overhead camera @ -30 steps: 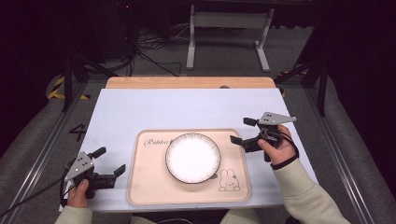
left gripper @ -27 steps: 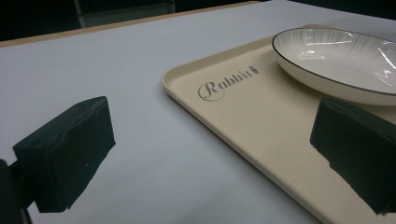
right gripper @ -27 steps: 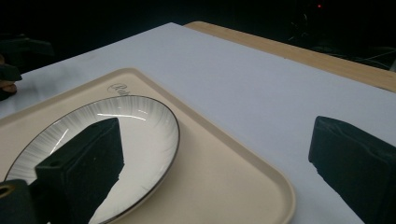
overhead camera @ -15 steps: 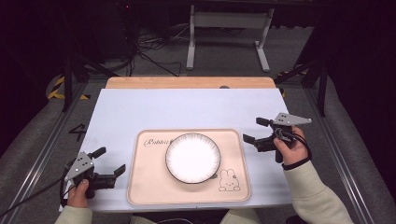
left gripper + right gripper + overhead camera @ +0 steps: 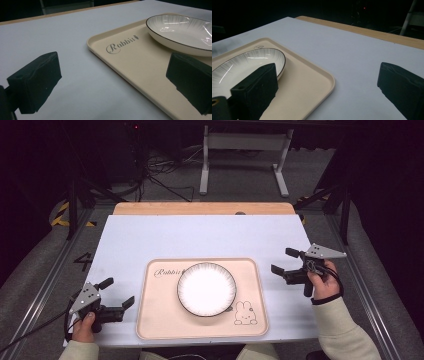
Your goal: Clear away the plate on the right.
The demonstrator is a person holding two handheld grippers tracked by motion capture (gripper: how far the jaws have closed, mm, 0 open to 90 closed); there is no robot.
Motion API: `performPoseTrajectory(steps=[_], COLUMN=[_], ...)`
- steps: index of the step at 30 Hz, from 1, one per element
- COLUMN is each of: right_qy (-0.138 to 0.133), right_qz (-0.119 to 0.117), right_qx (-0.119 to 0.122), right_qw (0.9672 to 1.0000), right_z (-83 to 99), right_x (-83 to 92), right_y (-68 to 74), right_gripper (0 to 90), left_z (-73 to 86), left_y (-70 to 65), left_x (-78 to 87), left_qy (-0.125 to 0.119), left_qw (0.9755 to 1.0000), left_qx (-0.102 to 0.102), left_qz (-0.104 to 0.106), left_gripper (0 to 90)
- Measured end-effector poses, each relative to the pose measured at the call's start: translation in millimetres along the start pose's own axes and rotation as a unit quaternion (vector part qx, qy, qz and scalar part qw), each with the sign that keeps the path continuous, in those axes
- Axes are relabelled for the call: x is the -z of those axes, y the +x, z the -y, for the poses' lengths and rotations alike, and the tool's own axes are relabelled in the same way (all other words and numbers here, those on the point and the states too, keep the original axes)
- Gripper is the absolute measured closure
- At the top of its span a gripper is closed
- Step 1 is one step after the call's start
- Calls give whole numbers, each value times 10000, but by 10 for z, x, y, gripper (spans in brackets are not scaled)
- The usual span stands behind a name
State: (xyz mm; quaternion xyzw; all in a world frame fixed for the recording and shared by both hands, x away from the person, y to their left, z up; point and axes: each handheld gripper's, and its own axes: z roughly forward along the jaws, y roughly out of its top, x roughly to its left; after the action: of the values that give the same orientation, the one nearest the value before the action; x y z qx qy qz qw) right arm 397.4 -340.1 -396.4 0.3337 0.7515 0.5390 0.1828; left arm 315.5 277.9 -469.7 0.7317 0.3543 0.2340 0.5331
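Both jaws stand wide apart, holding nothing: left gripper near the counter's front-left corner, right gripper by its right edge. The plate sits centred on the tray (apparently placed); withdrawal seems all that remains.

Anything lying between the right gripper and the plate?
No loose items: the high view shows bare table, then the tray rim between the right gripper and the plate.
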Motion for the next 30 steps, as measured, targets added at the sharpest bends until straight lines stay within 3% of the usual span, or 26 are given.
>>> performPoseTrajectory(steps=[11,17,30], right_qy=[-192,-320,-278], right_qz=[44,18,21], right_qx=[-155,-67,-32], right_qw=[9997,9995,9996], right_z=[211,318,485], right_x=[44,65,72], right_y=[-77,-102,-109], right_gripper=[31,18,18], left_z=[0,0,0], left_y=[1,1,2], left_x=[2,2,4], left_qy=[3,3,-4], left_qw=[10000,10000,10000], left_qx=[-9,-14,-19], left_qz=[9,10,18], left_gripper=[3,3,3])
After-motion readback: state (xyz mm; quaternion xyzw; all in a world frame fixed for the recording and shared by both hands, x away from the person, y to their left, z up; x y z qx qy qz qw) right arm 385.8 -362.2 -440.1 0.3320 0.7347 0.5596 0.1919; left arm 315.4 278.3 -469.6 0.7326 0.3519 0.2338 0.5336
